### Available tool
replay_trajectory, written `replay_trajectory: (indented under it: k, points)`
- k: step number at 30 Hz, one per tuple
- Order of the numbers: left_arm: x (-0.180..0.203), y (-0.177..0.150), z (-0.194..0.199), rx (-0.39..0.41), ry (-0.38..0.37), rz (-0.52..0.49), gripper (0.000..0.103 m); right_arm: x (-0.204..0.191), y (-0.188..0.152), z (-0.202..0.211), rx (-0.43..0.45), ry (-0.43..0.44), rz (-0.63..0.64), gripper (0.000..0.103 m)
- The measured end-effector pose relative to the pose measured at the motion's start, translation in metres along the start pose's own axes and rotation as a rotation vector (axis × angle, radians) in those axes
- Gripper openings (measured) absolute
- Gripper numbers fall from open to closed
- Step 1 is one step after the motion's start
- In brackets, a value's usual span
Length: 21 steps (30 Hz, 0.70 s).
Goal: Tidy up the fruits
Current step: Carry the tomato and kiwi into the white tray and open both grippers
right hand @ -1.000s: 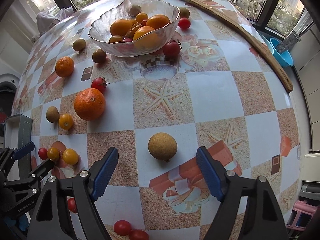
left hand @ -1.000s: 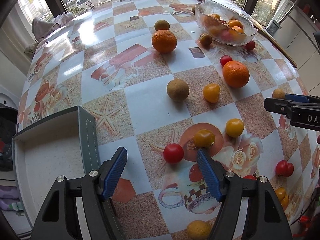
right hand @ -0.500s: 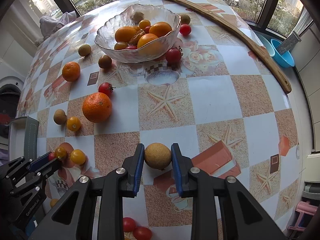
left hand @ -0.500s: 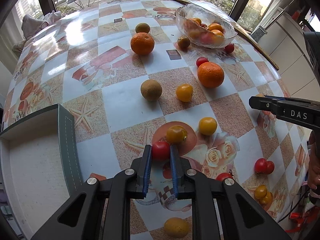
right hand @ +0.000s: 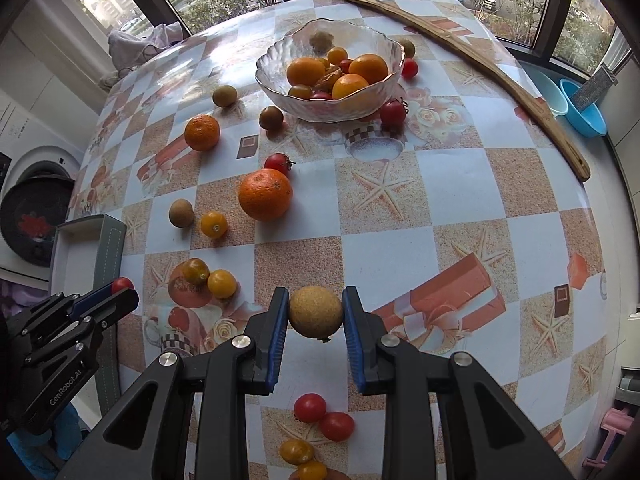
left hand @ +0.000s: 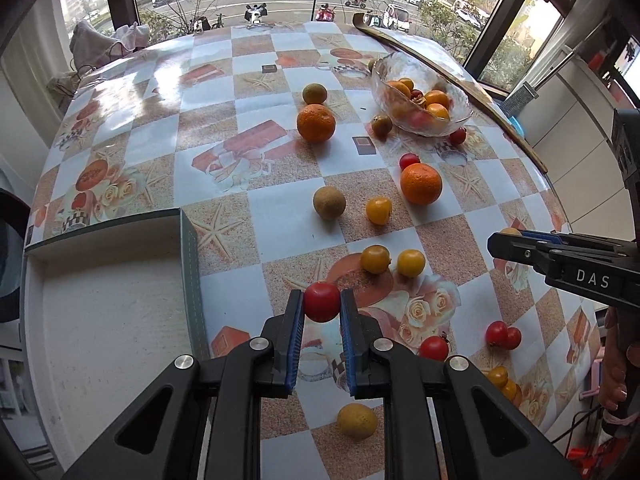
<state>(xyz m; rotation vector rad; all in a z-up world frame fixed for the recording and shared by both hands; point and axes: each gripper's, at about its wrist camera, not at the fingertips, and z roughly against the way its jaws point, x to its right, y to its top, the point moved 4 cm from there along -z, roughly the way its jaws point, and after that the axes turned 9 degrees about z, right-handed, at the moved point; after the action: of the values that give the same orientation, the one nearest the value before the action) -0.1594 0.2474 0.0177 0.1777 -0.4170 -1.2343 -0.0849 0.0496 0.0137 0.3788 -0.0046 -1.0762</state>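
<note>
My left gripper [left hand: 321, 307] is shut on a red cherry tomato [left hand: 321, 301], held just above the patterned table. Seen from the right wrist view, the same left gripper [right hand: 120, 290] shows at the lower left with the tomato [right hand: 121, 283] between its tips. My right gripper [right hand: 315, 312] is shut on a round tan fruit [right hand: 315, 312], lifted off the tablecloth. The right gripper [left hand: 516, 240] enters the left wrist view from the right. A glass bowl [right hand: 276, 88] with oranges and small fruits stands at the far side. Two large oranges [right hand: 265, 194] [right hand: 202, 132] lie loose between.
A white box with a grey rim [left hand: 188, 248] sits at the table's left edge. Several yellow and red tomatoes [left hand: 411, 263] [right hand: 310, 407] and brown fruits [left hand: 329, 203] are scattered about. A long wooden strip [right hand: 500, 76] runs along the far right edge, with a blue basin [right hand: 584, 112] beyond it.
Both grippers closed: the left on the red tomato, the right on the tan fruit. Since then both have risen with their fruit, so the table looks farther away.
</note>
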Motion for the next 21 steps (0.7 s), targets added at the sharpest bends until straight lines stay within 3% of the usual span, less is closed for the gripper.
replay_trajectory:
  k: [6,12,21]
  points:
    - [-0.035,-0.002,0.022,0.033,0.030,0.056,0.019,-0.043,0.010,0.003,0.005,0.045,0.062,0.030]
    - [-0.096,-0.009,0.040,0.058,0.103,0.151,0.019,-0.110,0.025,-0.005,-0.002,0.122,0.144,0.030]
    - [-0.184,-0.016,0.031,0.052,0.219,0.262,0.019,-0.215,0.046,-0.041,-0.040,0.226,0.251,0.030]
